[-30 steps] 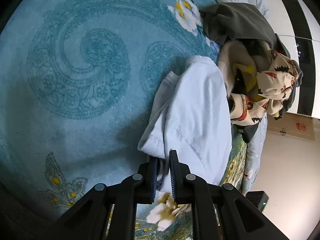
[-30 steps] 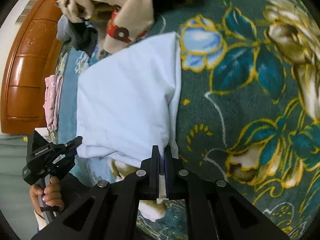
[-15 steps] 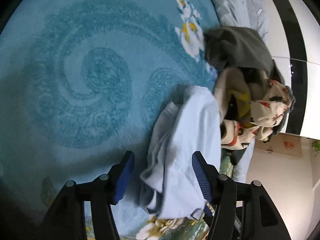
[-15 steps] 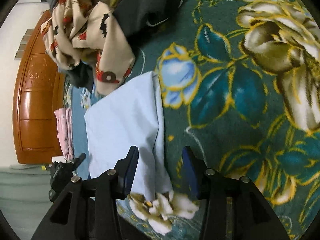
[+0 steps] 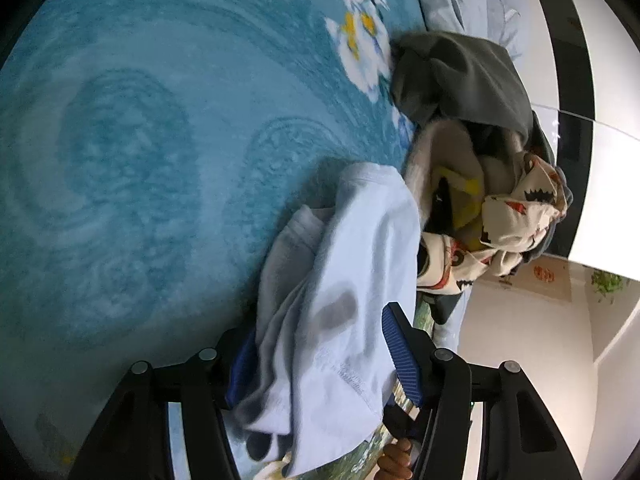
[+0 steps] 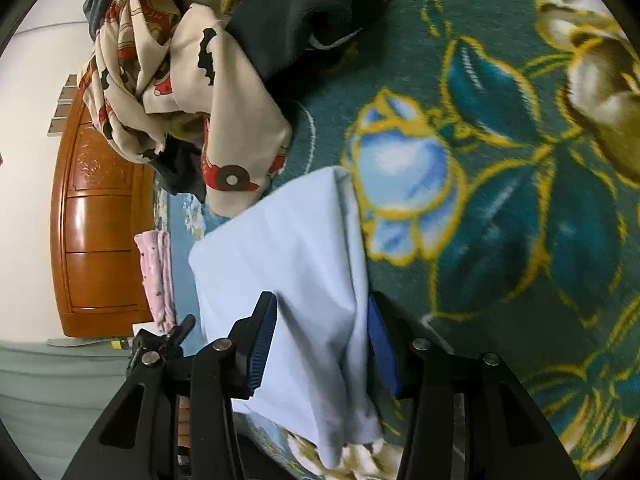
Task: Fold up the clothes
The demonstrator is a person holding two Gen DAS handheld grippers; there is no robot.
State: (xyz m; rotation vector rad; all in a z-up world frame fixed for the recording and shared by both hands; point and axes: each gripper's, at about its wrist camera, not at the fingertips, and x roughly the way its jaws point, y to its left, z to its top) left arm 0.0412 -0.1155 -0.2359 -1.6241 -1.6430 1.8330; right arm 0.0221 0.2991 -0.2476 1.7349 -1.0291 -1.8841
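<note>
Light blue shirt (image 5: 360, 280) lies folded on the blanket (image 5: 140, 140), just beside the clothes pile (image 5: 480, 184), one end touching it. Left gripper (image 5: 320, 356) jaws apart, straddling the shirt's near hem, cloth bunched between the blue pads (image 5: 400, 356), not pinched. Right gripper (image 6: 320, 344) jaws also apart, set either side of the shirt's near folded edge; shirt (image 6: 288, 280) flat, long fold running away from camera. Pile (image 6: 180, 80): cream printed garment on top, dark grey ones under and behind. Pink folded cloth (image 6: 156, 276) well apart, next to wooden headboard (image 6: 100, 240). Fingers (image 5: 396, 464) of a hand visible low in left view, under the gripper
</note>
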